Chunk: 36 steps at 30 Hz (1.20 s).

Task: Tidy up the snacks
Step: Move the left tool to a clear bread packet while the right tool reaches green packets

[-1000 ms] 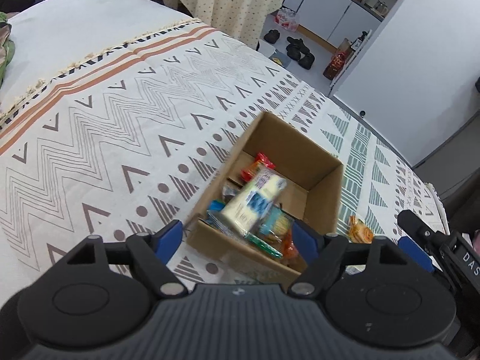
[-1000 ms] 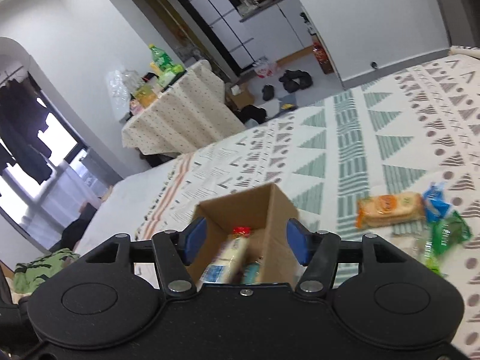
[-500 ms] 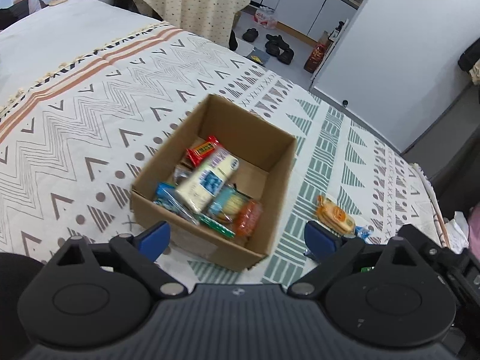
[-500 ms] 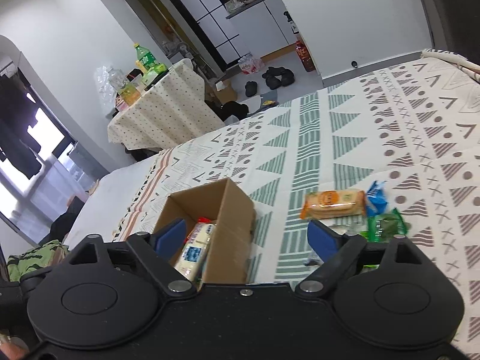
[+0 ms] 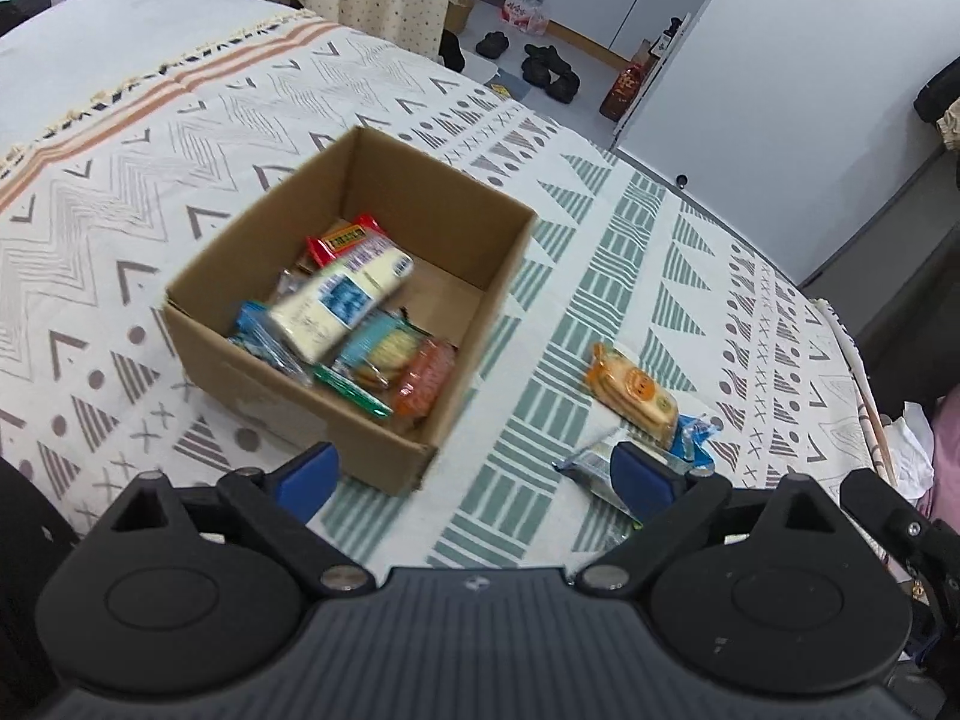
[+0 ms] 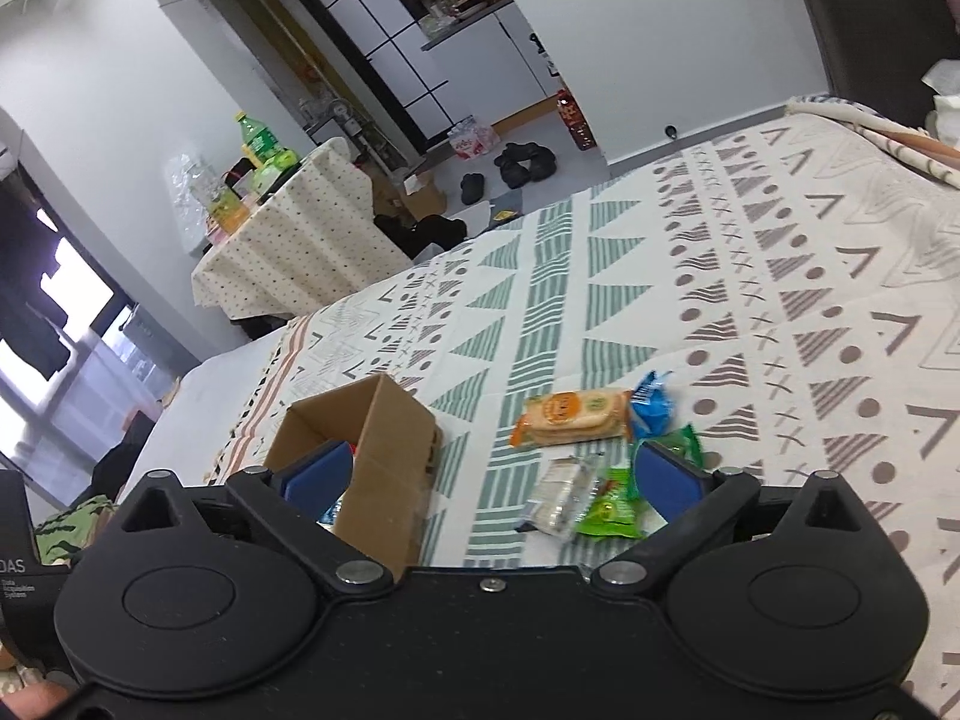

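An open cardboard box [image 5: 420, 198] stands on the patterned bedspread and holds several snacks, among them a white-and-blue cracker pack [image 5: 342, 306], a red bar [image 5: 345, 237] and an orange pack [image 5: 426, 381]. To its right, loose on the bed, lie an orange biscuit pack [image 5: 633, 393], a blue packet [image 5: 693, 432] and a clear pack [image 5: 585, 462]. My left gripper [image 5: 474, 474] hangs open and empty above the box's near right corner. My right gripper [image 6: 492, 477] is opening, empty, between the box [image 6: 390, 450] and the loose pile: biscuit pack [image 6: 573, 417], clear pack [image 6: 564, 495], green packet [image 6: 612, 501].
The bedspread [image 6: 780, 300] stretches wide to the right of the snacks. Beyond the bed's far edge stand a table under a dotted cloth [image 6: 288, 240] with bottles on it, and shoes [image 5: 549, 69] lie on the floor. A dark headboard [image 6: 870, 18] rises at the far right.
Both grippers have drawn back and to the right from the box, and their jaws have spread wider. The white-and-blue pack now lies in the box. The loose snacks have come into view.
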Each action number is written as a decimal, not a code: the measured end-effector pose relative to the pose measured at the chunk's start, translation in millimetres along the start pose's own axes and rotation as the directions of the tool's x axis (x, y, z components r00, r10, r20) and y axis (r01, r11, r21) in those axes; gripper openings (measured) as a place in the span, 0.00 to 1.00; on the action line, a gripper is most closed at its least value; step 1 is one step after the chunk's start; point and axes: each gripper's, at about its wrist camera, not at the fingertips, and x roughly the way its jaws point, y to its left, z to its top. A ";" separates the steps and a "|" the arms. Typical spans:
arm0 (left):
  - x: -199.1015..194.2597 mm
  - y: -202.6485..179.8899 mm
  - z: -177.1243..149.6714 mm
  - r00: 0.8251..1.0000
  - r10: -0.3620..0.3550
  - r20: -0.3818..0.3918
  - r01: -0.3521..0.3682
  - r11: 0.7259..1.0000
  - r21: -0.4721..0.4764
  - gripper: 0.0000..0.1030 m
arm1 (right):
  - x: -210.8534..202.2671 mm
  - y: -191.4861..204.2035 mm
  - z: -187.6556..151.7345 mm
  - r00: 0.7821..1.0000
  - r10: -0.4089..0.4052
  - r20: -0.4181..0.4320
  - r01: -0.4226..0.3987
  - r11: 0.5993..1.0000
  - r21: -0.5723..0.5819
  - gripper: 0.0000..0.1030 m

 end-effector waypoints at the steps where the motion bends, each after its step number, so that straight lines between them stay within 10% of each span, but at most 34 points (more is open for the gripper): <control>1: 1.7 -3.5 -1.9 1.000 -0.001 0.000 0.001 1.000 0.003 0.94 | -1.0 -3.6 0.3 1.000 0.000 -0.001 0.000 1.000 0.006 0.98; 17: 55.9 -41.9 -20.1 0.999 -0.020 -0.041 0.020 1.000 0.013 0.94 | 13.2 -63.5 -5.2 0.999 -0.018 -0.027 0.023 0.982 0.188 0.98; 36: 123.4 -75.0 -13.6 0.987 -0.103 -0.120 0.087 0.988 -0.128 0.91 | 62.5 -101.9 -4.9 0.992 -0.080 -0.100 0.106 0.950 0.293 0.75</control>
